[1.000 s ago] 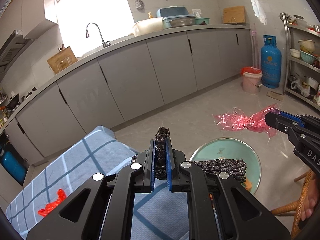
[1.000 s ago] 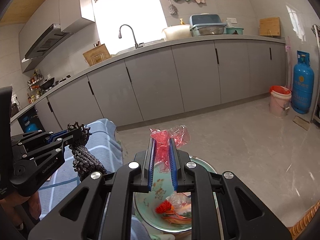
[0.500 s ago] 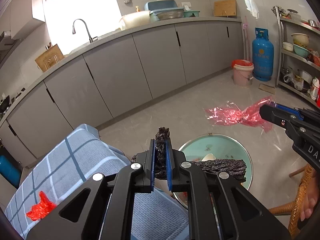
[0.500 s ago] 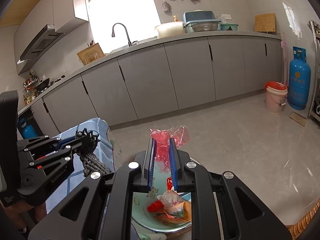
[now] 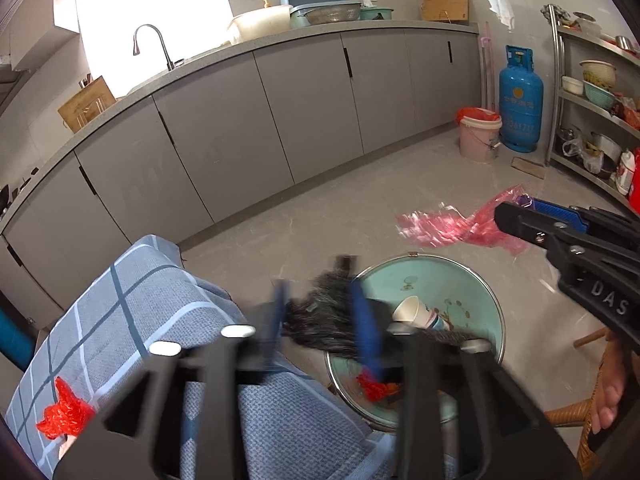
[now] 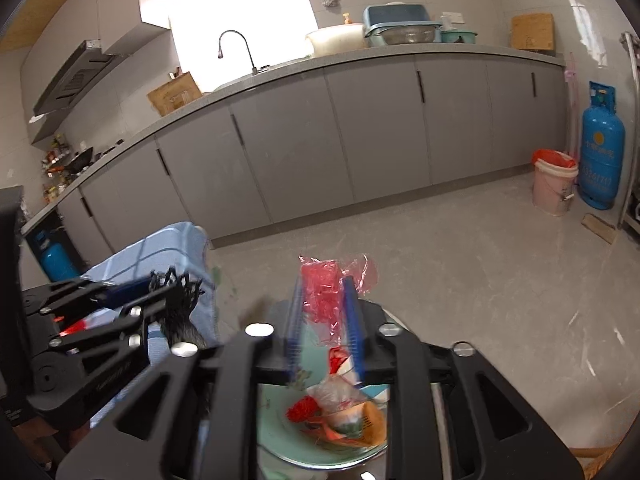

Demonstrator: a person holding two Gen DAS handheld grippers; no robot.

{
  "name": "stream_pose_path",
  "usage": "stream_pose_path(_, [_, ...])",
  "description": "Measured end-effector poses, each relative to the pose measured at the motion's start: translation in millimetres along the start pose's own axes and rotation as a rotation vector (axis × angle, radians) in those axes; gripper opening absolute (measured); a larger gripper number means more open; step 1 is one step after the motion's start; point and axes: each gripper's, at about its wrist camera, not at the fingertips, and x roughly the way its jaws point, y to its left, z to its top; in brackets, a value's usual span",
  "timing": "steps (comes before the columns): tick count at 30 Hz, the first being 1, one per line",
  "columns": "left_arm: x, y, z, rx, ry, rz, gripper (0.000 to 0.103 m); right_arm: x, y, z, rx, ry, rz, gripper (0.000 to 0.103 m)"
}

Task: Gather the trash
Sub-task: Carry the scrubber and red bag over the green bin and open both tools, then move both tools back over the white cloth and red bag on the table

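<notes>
My left gripper [image 5: 320, 312] has its jaws spread, blurred with motion, and the black mesh scrap [image 5: 320, 320] hangs loose between them over the edge of the green basin [image 5: 456, 276]. The basin holds a paper cup [image 5: 416, 314] and red scraps. My right gripper [image 6: 326, 312] has also spread its jaws, with the pink plastic film [image 6: 324, 292] loose between the pads above the basin [image 6: 276, 432]. From the left wrist view the right gripper [image 5: 520, 216] shows with the film [image 5: 448, 228] trailing from it. A red scrap [image 5: 64, 414] lies on the blue checked cloth [image 5: 132, 304].
Grey kitchen cabinets [image 5: 248, 132] run along the back wall. A pink bucket [image 5: 478, 140] and a blue gas cylinder [image 5: 520, 100] stand at the far right, beside a metal shelf rack [image 5: 588, 100]. A wicker stool [image 5: 576, 416] stands at the lower right.
Both grippers have opened from shut. The black mesh scrap and the pink film have come loose between the spread jaws over the basin. The left gripper has moved closer to the basin.
</notes>
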Motion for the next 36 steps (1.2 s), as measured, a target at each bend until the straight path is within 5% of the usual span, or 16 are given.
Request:
stream_pose_path(2, [0.4,-0.6,-2.4,0.007,-0.004,0.020,0.070,2.9,-4.6,-2.9,0.012,0.004,-0.010,0.040])
stream_pose_path(5, [1.9,3.7,-5.8,0.001,0.002,0.035,0.071,1.1,-10.3,-7.1,0.039,-0.004,-0.018,0.056])
stream_pose_path(12, [-3.7,20.5,-10.7,-0.033,0.004,0.076,0.078,-7.4,-15.4,-13.8,0.067,-0.005,-0.026,0.063])
stream_pose_path(14, [-9.0,24.0,-12.9,-0.041,-0.003,0.088,0.086,-9.6,-13.4,-13.4,0.066,-0.005,-0.021,0.063])
stream_pose_path(27, [-52.6,76.4,-42.6,-0.085,0.004,0.188,0.087,-17.9,41.5,-11.3,0.024,0.000,0.077,0.072])
stream_pose_path(36, [-74.3,154.9,-100.0,-0.192,0.098,0.349,0.087,-13.0,112.9,-18.3,-0.043,0.029,0.189,0.076])
